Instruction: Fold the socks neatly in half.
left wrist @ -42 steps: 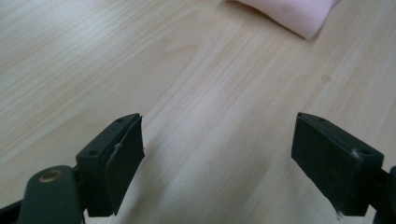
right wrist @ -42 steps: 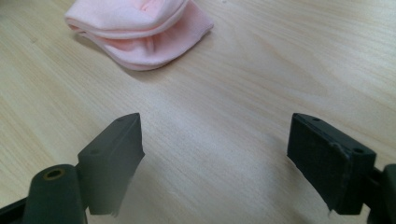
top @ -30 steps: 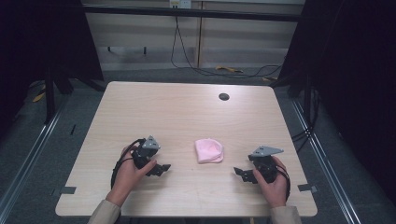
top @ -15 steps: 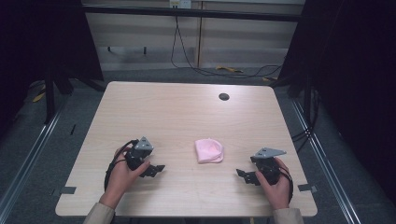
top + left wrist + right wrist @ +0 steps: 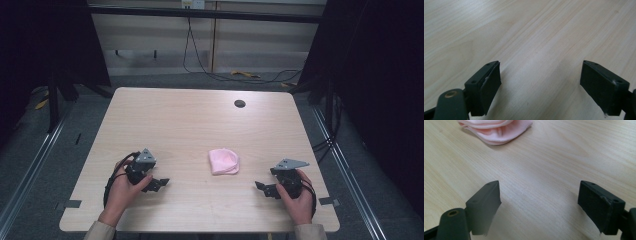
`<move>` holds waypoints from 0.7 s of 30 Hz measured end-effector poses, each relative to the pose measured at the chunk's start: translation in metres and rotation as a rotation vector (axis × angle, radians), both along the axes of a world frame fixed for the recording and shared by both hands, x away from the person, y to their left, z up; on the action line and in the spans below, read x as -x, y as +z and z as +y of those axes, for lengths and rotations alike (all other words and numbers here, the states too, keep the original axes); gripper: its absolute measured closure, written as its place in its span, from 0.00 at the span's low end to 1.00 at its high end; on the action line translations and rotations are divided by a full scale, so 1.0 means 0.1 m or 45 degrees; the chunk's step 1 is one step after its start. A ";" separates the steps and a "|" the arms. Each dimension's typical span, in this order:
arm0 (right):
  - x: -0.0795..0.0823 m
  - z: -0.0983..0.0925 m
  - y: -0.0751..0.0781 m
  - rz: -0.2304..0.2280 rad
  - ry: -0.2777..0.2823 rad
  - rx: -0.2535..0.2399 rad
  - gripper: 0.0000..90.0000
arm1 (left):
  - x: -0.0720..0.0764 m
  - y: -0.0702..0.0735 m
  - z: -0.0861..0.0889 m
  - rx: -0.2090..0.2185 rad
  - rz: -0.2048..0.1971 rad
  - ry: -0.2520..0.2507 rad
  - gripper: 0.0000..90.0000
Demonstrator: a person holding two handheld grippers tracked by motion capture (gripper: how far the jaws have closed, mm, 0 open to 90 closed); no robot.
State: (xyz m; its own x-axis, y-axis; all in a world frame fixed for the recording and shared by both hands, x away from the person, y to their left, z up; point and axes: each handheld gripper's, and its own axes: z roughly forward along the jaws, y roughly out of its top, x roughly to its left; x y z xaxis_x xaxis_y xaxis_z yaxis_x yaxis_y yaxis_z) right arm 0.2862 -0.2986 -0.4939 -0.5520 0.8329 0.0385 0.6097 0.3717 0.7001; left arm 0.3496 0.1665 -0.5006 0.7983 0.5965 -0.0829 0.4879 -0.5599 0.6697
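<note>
- In the high view a folded pink cloth (image 5: 224, 161) lies on the wooden table (image 5: 200, 125), slightly toward 5 o'clock of the table's middle, between the two grippers and touching neither.
- The left gripper (image 5: 159, 184) sits at about 8 o'clock of the cloth, held in the person's left hand (image 5: 122, 187); its jaws point toward 3 o'clock, near the near table edge.
- The right gripper (image 5: 263, 188) sits at about 4 o'clock of the cloth, held in the right hand (image 5: 296, 197); its jaws point toward 9 o'clock.
- The high view is too small to judge the jaw gaps; the gripper views settle it.
- In the left gripper view the left gripper (image 5: 540, 82) has its jaws spread wide with nothing between them, over bare wood grain of the table (image 5: 536, 30).
- In the right gripper view the right gripper (image 5: 539, 202) also stands wide open and empty; the pink cloth (image 5: 496, 128) shows at 11 o'clock along the top edge, well apart from the jaws, with layered folded edges that the high view cannot resolve.
- From the high view alone: a small dark round hole (image 5: 240, 103) near the far edge at 1 o'clock of the cloth, and cables (image 5: 210, 75) on the floor beyond the table.
</note>
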 end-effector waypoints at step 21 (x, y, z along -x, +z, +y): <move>0.06 -0.17 -0.01 0.000 -0.010 0.018 0.20 | 0.07 -0.03 0.28 -0.014 -0.008 0.048 0.19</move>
